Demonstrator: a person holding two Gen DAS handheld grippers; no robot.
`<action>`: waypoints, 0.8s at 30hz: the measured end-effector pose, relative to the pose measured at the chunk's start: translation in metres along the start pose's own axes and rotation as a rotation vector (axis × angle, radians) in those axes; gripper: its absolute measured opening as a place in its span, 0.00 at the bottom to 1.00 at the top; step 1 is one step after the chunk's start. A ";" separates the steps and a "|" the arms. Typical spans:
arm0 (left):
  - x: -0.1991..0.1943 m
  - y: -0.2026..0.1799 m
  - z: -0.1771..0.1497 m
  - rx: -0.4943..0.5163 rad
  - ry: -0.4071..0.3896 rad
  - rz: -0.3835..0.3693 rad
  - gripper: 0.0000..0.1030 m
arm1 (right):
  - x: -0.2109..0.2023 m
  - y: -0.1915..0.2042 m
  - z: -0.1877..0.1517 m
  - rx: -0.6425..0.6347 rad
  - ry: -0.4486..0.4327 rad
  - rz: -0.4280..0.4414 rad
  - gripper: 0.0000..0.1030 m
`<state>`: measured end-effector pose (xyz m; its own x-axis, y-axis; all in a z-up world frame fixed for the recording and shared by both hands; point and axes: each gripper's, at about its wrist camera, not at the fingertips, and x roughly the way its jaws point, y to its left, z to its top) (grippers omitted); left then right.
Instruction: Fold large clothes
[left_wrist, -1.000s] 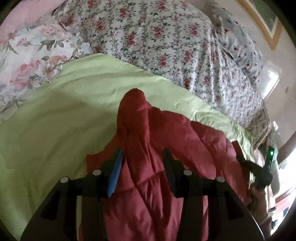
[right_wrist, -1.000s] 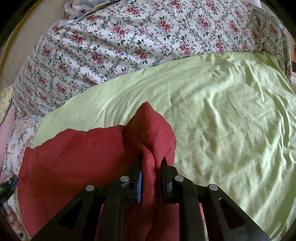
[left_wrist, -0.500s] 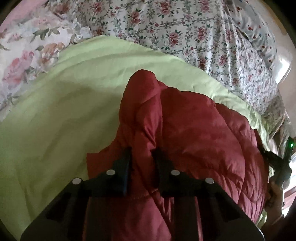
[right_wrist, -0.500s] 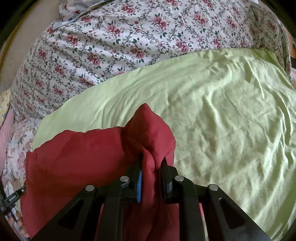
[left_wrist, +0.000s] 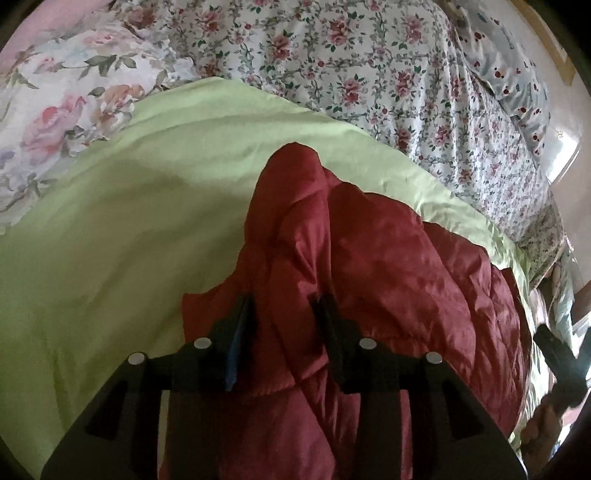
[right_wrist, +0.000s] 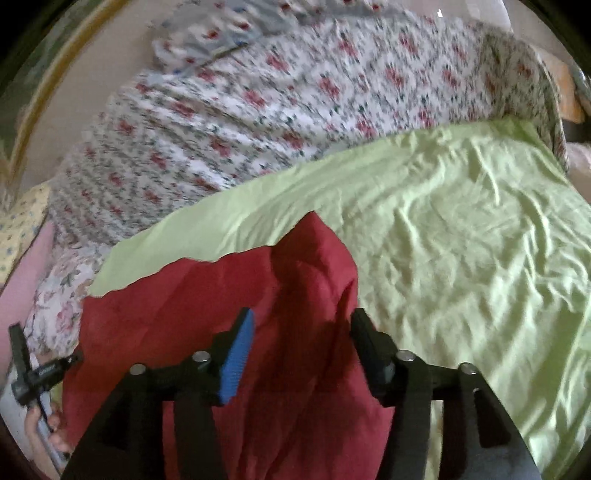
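Dark red quilted, satin-sheen padded garment (left_wrist: 388, 266) lies bunched on a pale green wrinkled sheet (left_wrist: 110, 240), near the sheet's edge closest to both cameras. Stitched diamond quilting shows in the left wrist view; the right wrist view shows a smoother, matte red face (right_wrist: 207, 295). One corner of the fabric stands up in a rounded peak with a deep vertical crease below it. The rest spreads flat, lightly rumpled.

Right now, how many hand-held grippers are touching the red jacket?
2. The left hand-held gripper straddles a ridge of the red jacket at one end; the right hand-held gripper straddles the other end, jaws open.
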<state>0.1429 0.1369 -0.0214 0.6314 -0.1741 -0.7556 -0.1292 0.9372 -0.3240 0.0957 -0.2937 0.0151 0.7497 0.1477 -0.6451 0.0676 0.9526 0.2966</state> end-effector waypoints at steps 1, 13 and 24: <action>-0.005 0.000 -0.001 -0.002 -0.010 -0.001 0.43 | -0.006 0.002 -0.004 -0.006 -0.004 0.008 0.61; -0.068 -0.037 -0.060 0.131 -0.071 -0.024 0.64 | -0.029 0.029 -0.066 -0.082 0.080 0.043 0.62; -0.075 -0.097 -0.108 0.303 -0.038 0.011 0.77 | -0.037 0.074 -0.097 -0.233 0.062 0.006 0.72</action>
<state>0.0260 0.0268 0.0052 0.6604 -0.1572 -0.7343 0.0943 0.9875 -0.1266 0.0089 -0.2027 -0.0076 0.7074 0.1622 -0.6879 -0.0955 0.9863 0.1344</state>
